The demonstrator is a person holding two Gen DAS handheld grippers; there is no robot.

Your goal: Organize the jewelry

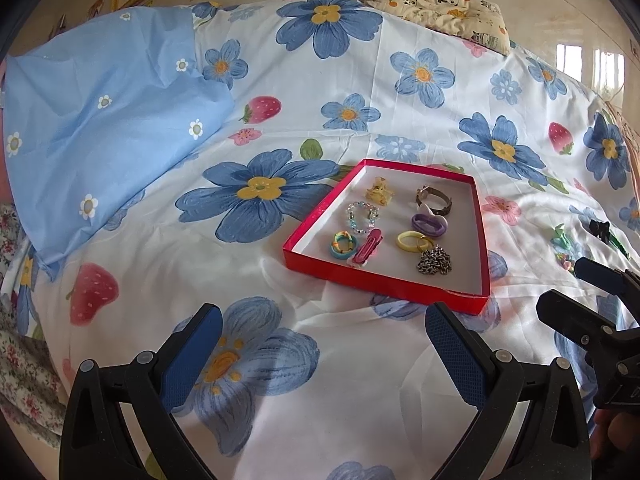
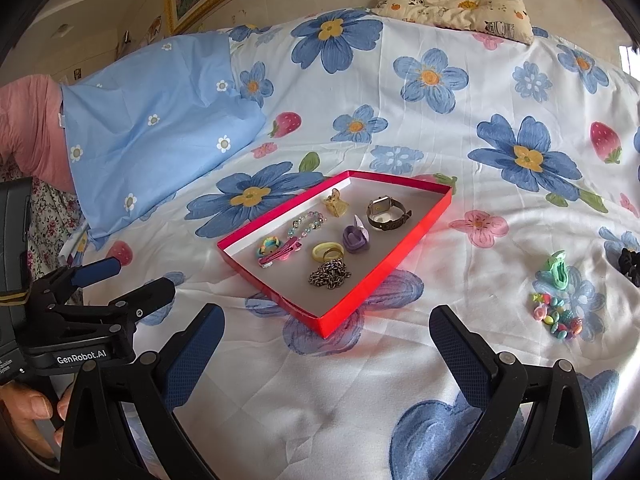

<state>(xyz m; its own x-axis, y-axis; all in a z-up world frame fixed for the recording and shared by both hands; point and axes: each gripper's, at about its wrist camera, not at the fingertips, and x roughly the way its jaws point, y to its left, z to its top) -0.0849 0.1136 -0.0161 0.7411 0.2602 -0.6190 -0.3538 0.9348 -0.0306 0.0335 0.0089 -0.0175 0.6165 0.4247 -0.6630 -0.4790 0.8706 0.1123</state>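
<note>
A big bed fills both views, covered with a white sheet that has blue flowers and red strawberries on it. A light blue pillow lies at the far left, and a small cream pillow with pandas sits at the far edge.

In the middle of the bed is a flat red box, white inside. The jewelry lies in it. At the back are a brown watch and a yellow hair claw. Next come a purple hair tie and a bead bracelet. Near the front are a yellow hair tie, a pink hair clip touching a rainbow hair tie, and a metal chain in a heap.

Out on the sheet, right of the box, lie a green hair clip, a black hair clip and a small pile of bright beads.

The left gripper hangs over the sheet in front of the box, its fingers wide apart and holding nothing. The right gripper is beside it, fingers wide too and holding nothing.
</note>
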